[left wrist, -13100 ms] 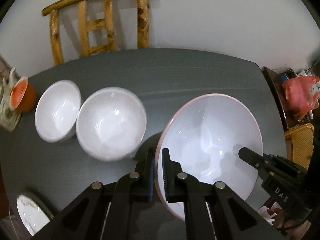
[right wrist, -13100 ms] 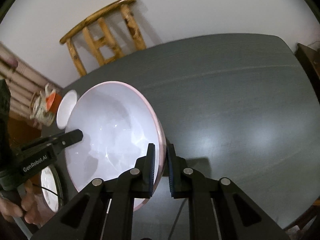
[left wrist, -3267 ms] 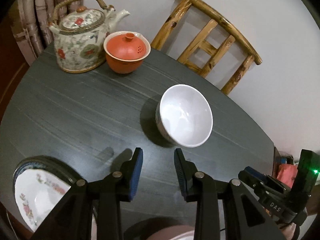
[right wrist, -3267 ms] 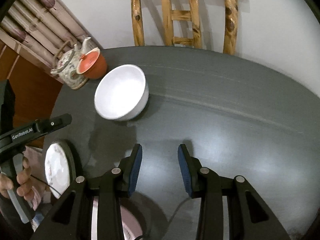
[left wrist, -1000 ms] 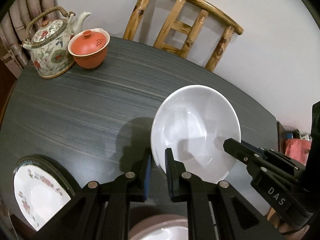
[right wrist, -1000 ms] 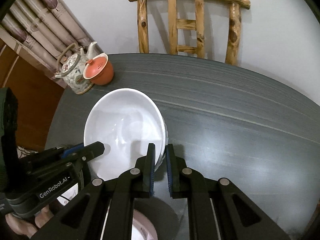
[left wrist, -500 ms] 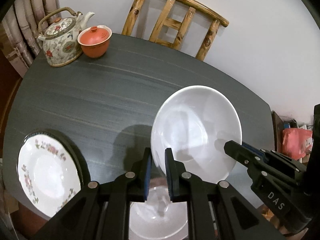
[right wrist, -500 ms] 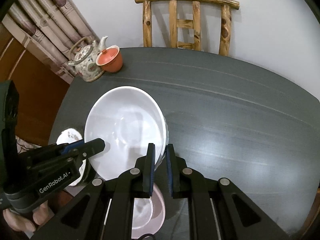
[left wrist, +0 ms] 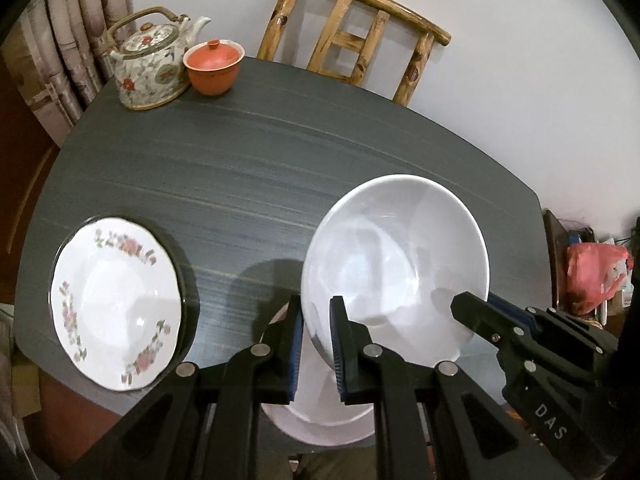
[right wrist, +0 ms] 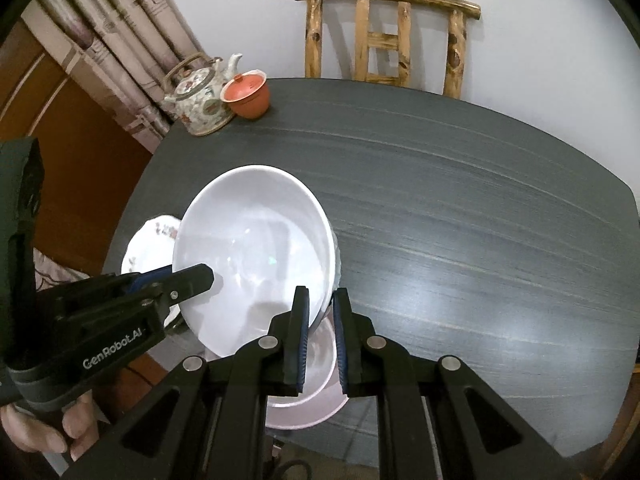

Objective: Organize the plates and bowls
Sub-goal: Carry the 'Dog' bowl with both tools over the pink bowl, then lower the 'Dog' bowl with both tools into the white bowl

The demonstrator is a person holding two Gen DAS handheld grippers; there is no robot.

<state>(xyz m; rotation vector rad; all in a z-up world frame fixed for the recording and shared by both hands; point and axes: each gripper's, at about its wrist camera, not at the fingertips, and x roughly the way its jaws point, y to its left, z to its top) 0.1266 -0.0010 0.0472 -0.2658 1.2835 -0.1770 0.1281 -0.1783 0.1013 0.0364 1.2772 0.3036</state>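
Observation:
A plain white bowl [left wrist: 396, 256] [right wrist: 256, 248] hangs above the dark table, gripped from both sides. My left gripper [left wrist: 316, 320] is shut on its left rim, and my right gripper [right wrist: 320, 312] is shut on its right rim. Directly beneath it, at the table's near edge, sits the large pink-rimmed bowl [left wrist: 316, 420] [right wrist: 308, 396], mostly hidden by the fingers and the held bowl. A floral plate [left wrist: 116, 304] [right wrist: 154, 244] lies flat on the table to the left.
A floral teapot [left wrist: 150, 66] [right wrist: 198, 96] and an orange lidded cup [left wrist: 214, 66] [right wrist: 246, 94] stand at the table's [left wrist: 280, 152] far left corner. A wooden chair [left wrist: 352, 52] [right wrist: 386, 36] stands behind the table. A red bag [left wrist: 596, 276] lies off to the right.
Both grippers have carried the white bowl higher and toward the table's near edge, over the pink-rimmed bowl. The floral plate has come further into view.

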